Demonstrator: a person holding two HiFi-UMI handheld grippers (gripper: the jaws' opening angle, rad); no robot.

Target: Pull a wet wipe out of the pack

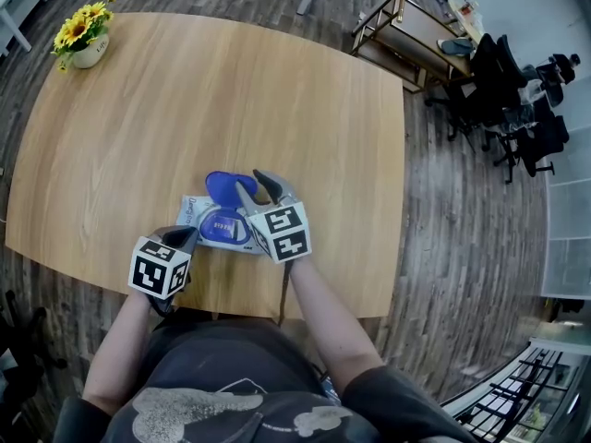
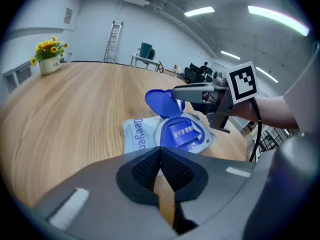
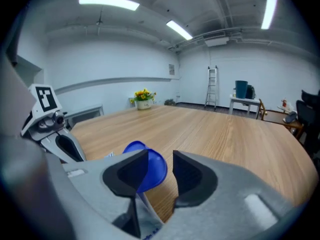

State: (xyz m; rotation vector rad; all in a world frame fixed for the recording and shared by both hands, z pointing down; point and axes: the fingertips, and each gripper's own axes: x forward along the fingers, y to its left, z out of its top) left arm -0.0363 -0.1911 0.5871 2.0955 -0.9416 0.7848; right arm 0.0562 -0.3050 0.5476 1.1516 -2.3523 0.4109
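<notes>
- Two grippers hung over the near edge of the wooden table (image 1: 231, 90), both close to the wet wipe pack (image 1: 214, 229).
- That pack lay flat, its blue lid (image 1: 224, 187) flipped up.
- Left gripper (image 1: 180, 238): jaws pressed together with nothing between them, tips by the pack's near-left edge.
- Right gripper (image 1: 259, 187): jaws partly apart and gripping nothing — the lid stood just beside its tips.

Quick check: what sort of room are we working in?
Probably an office or lab workroom: a large wooden table, black office chairs nearby, and a stepladder against the bare wall.
</notes>
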